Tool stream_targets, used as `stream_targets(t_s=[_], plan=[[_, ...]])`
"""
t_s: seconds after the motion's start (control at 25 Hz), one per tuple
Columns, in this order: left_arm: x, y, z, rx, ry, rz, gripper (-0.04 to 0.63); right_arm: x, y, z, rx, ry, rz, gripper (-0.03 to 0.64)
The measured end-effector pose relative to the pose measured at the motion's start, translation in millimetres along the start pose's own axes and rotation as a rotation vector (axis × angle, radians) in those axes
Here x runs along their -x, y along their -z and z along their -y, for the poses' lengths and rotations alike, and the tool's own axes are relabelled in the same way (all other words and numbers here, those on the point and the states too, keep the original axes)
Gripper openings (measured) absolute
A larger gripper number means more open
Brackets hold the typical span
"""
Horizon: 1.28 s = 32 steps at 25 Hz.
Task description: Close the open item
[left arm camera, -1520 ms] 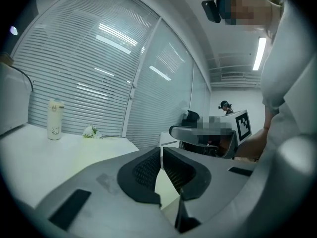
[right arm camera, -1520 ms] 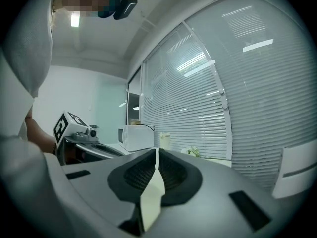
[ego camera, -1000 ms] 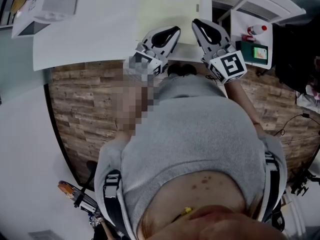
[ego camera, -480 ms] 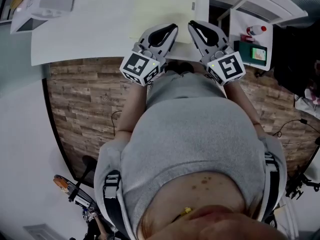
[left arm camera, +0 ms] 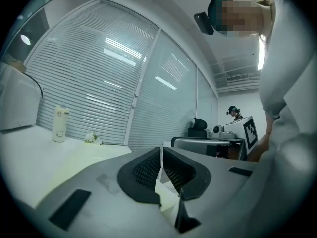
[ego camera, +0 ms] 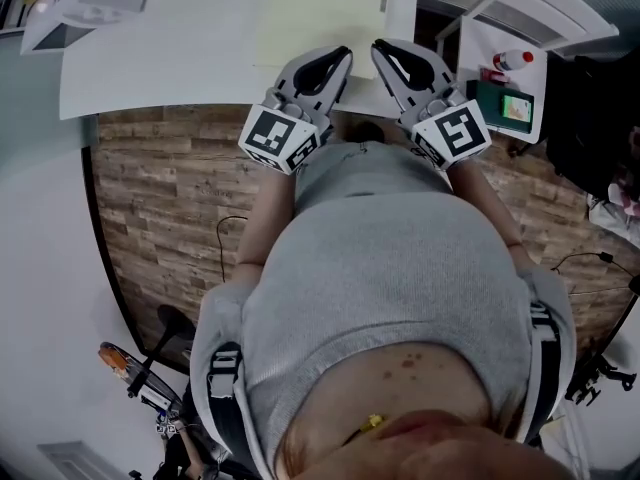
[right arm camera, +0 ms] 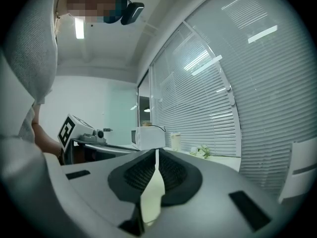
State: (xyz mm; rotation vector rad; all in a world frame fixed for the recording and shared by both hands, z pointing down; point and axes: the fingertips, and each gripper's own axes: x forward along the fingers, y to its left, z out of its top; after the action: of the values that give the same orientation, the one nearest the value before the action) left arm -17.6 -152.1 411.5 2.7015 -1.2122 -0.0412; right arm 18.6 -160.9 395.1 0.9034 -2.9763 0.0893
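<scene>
Both grippers hover side by side over the near edge of a white table [ego camera: 170,68]. In the head view my left gripper [ego camera: 338,60] and right gripper [ego camera: 386,50] point away from me toward a pale yellow mat [ego camera: 315,13]. Each is shut, with nothing between its jaws. The left gripper view shows its dark pads [left arm camera: 148,170] pressed together, and the right gripper view shows the same. A white microwave-like box [ego camera: 95,3] stands at the table's far left, also seen as a white box [right arm camera: 148,137] in the right gripper view. Whether its door is open I cannot tell.
A white side cart [ego camera: 505,63] at the right carries a red-capped bottle [ego camera: 513,60] and a green box [ego camera: 505,106]. A white tumbler [left arm camera: 60,124] and small flowers [left arm camera: 92,138] stand by the window blinds. My grey-shirted torso fills the lower head view over the wood-pattern floor [ego camera: 160,198].
Both grippers have stayed shut and close together, drifting slightly toward the table. The table sits a little higher in the head view.
</scene>
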Motion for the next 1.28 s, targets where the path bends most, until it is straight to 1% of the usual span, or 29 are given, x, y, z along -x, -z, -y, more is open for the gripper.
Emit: stream_targets(t_s=[0.16, 0.24, 0.36, 0.52, 0.6, 0.84, 0.96, 1.08, 1.16, 1.28], plan=[[7.1, -1.7, 2.4, -0.002, 0.001, 0.015, 0.023, 6.9, 1.7, -3.2, -0.016, 0.023, -0.018, 0.077], [11.1, -1.8, 5.3, 0.0, 0.01, 0.017, 0.023, 9.6, -0.3, -6.2, -0.003, 0.04, -0.015, 0.077], [17.7, -2.1, 11.5, 0.0, 0.031, 0.01, 0.023, 13.9, -4.9, -11.8, 0.032, 0.073, -0.007, 0.077], [32.2, -3.6, 17.4, -0.019, 0.047, -0.001, 0.023, 22.6, -5.0, -22.4, 0.023, 0.119, -0.006, 0.074], [40.1, -2.4, 18.2, -0.015, 0.054, -0.004, 0.023, 26.2, -4.7, -27.2, 0.022, 0.141, -0.005, 0.074], [67.0, 2.9, 29.3, -0.006, 0.072, -0.009, 0.023, 39.6, -3.8, -52.5, 0.028, 0.179, -0.008, 0.074], [79.6, 4.5, 36.8, -0.006, 0.081, -0.009, 0.023, 49.5, 1.2, -67.7, 0.021, 0.202, -0.037, 0.074], [92.7, 7.5, 44.5, -0.008, 0.086, -0.011, 0.023, 58.6, 1.7, -81.5, 0.022, 0.22, -0.018, 0.074], [101.1, 9.3, 49.5, -0.005, 0.09, -0.01, 0.023, 65.6, 5.7, -90.4, 0.014, 0.235, -0.03, 0.074], [112.9, 11.0, 55.6, 0.015, 0.098, -0.006, 0.023, 73.1, 8.4, -102.3, 0.017, 0.255, -0.039, 0.074]])
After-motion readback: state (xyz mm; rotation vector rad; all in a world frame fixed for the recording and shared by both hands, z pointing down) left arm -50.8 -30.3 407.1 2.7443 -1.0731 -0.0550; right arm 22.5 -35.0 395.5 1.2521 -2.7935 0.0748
